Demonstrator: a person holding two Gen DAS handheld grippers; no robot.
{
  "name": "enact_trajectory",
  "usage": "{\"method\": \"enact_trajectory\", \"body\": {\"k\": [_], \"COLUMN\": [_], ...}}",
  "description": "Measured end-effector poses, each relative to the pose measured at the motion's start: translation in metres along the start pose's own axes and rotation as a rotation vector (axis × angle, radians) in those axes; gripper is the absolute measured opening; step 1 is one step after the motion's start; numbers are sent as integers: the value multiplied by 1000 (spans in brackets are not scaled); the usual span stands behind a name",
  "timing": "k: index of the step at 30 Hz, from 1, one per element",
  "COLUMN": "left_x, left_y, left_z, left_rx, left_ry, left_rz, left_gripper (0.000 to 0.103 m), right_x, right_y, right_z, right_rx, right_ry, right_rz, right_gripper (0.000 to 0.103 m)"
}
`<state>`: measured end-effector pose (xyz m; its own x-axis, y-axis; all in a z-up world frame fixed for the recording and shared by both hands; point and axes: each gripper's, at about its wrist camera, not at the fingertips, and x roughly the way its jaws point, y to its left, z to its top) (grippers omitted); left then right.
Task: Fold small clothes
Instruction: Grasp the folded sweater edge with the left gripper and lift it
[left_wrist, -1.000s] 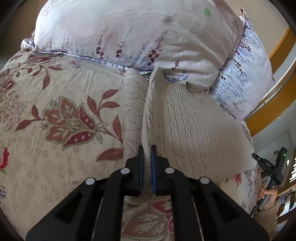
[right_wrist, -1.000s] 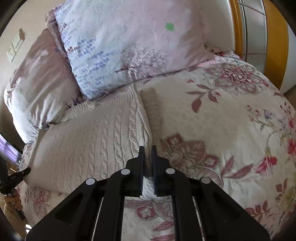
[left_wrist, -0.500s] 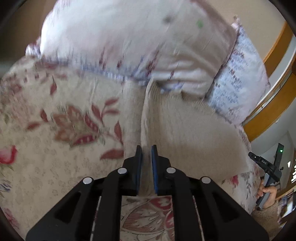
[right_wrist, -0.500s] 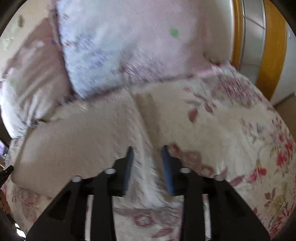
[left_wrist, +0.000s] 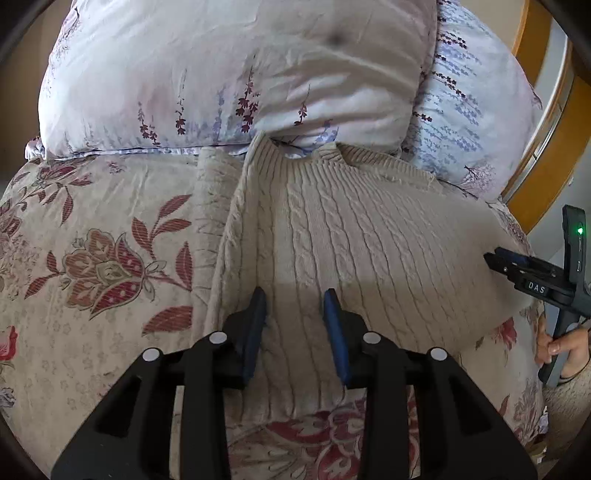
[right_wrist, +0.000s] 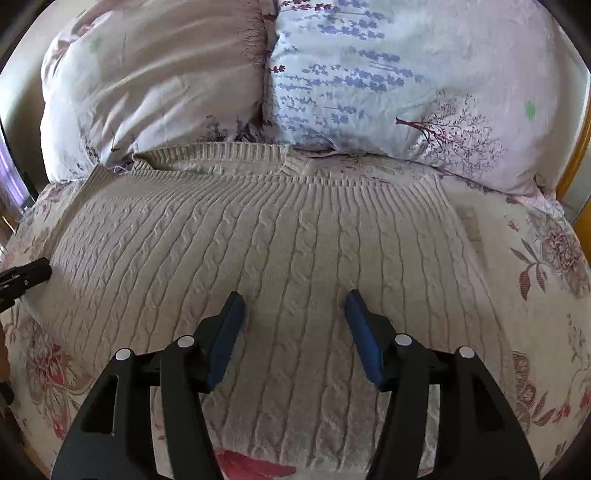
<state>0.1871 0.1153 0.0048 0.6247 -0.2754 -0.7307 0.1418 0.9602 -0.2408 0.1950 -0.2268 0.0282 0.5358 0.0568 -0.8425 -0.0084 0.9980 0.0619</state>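
A cream cable-knit sweater (left_wrist: 351, 236) lies folded flat on the floral bedspread, its ribbed edge toward the pillows. It fills the middle of the right wrist view (right_wrist: 280, 251). My left gripper (left_wrist: 295, 299) is open and empty, hovering over the sweater's near left part. My right gripper (right_wrist: 293, 301) is open and empty over the sweater's near middle. The right gripper also shows at the right edge of the left wrist view (left_wrist: 524, 269), and the left gripper's tip shows at the left edge of the right wrist view (right_wrist: 26, 275).
The floral bedspread (left_wrist: 92, 258) surrounds the sweater. Two pale flowered pillows (left_wrist: 236, 74) (right_wrist: 406, 81) stand right behind it. A wooden bed frame (left_wrist: 546, 177) runs along the right side.
Both grippers let go of the sweater's edges and opened. They now sit over the sweater, which lies flat.
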Motion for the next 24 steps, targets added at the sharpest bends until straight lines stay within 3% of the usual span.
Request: {"method": "enact_trajectory", "body": {"k": [2,4,6,10,12,14,24], "left_x": [-6,-19,-24,-12,0,9,31], "left_y": [5,24,42,80,89,89,88], "left_z": [3,11,21,37,39,42,48], "left_rx": [-49,-162,-247,-409,-473,-500,-539], "left_ry": [2,-36,-61,-23,11,32,60], "left_rz": [-49,-133,-143,-146,-186,-204,-154], "left_gripper": [34,34,44,44,44,44,46], "right_x": [-3,-3,-2,-2,-1,-1,-1], "right_y": [-5,-9,-10,-6,-7,-9,-8], "right_z": [3,4,4,1,1,1,-2], "right_rx": [41,68,66,54,63,70,68], "right_ry": [11,12,11,3,3,3,-10], "right_rz": [20,41,42,20,27,37,42], "right_gripper": [60,60,60,61,61,61,62]}}
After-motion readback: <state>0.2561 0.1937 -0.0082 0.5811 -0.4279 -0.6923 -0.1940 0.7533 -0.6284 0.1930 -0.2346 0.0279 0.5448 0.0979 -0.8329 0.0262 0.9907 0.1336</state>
